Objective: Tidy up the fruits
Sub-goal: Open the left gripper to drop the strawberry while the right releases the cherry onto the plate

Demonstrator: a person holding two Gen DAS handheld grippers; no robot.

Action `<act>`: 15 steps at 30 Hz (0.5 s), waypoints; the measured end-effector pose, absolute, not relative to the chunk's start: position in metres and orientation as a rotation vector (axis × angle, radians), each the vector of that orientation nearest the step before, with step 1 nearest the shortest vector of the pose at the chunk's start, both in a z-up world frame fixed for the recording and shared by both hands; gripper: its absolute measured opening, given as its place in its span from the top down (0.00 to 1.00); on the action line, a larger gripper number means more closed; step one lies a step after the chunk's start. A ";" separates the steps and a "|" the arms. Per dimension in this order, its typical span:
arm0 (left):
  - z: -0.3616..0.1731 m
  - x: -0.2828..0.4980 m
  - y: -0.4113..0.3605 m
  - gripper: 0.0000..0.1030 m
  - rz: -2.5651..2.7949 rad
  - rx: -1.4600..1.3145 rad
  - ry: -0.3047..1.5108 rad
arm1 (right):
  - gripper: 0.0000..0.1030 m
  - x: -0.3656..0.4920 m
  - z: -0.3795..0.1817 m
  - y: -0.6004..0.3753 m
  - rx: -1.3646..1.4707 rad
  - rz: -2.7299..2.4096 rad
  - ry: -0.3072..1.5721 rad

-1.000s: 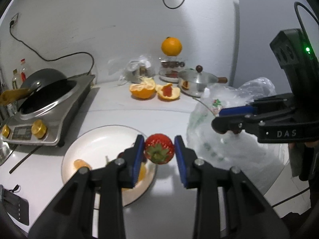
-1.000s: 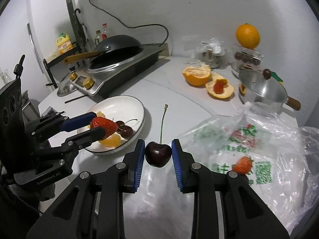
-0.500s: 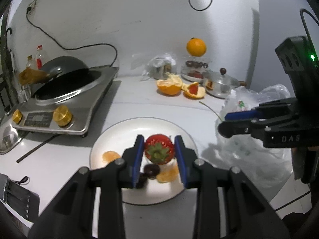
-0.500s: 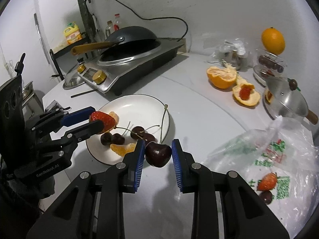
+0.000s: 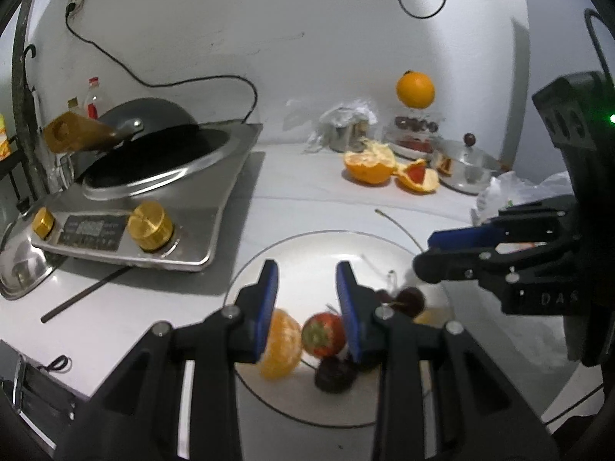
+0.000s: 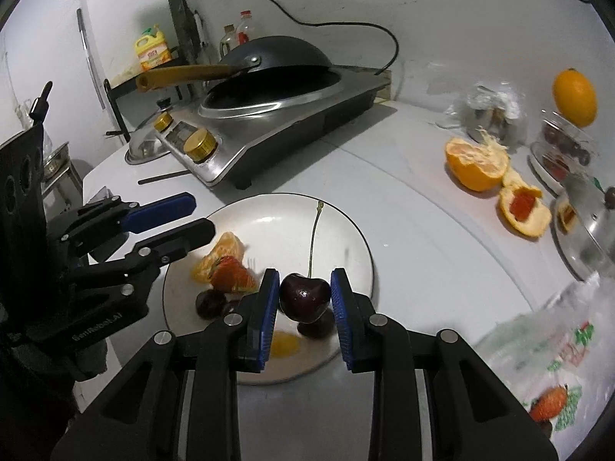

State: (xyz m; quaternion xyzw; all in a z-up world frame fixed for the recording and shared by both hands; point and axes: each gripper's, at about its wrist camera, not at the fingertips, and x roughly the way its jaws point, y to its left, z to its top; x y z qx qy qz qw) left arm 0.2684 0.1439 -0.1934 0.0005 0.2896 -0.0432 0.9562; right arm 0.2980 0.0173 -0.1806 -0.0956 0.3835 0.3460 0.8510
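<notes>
A white plate (image 5: pixel 315 253) (image 6: pixel 276 223) holds an orange segment (image 5: pixel 280 345) (image 6: pixel 223 249), dark cherries (image 5: pixel 334 374) (image 6: pixel 209 303) and a red strawberry (image 5: pixel 323 334) (image 6: pixel 230 276). My left gripper (image 5: pixel 307 269) (image 6: pixel 201 216) hovers over the plate's left side, its blue pads apart with nothing between them. The strawberry lies on the plate below it. My right gripper (image 6: pixel 305 274) (image 5: pixel 424 253) is shut on a dark cherry (image 6: pixel 305 297) with a long stem, just above the plate's near side.
An induction cooker with a black wok (image 5: pixel 153 192) (image 6: pixel 288 115) stands left of the plate. Peeled orange halves (image 5: pixel 369 165) (image 6: pixel 476 165) and a steel lidded pot (image 5: pixel 465 169) sit behind. A plastic bag (image 6: pixel 557 365) holding a strawberry (image 6: pixel 547 407) lies at the right.
Both grippers have moved left from the bag to above the plate. The strawberry has left the left gripper's pads and now lies on the plate. The right gripper still holds the cherry.
</notes>
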 end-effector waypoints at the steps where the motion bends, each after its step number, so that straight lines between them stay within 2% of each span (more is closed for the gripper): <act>1: -0.195 0.271 0.147 0.69 -0.085 -0.005 0.591 | 0.72 0.300 -0.182 0.020 -0.201 0.733 0.809; 15: -0.207 0.281 0.172 0.68 -0.033 -0.064 0.629 | 0.71 0.323 -0.202 0.049 -0.198 0.775 0.842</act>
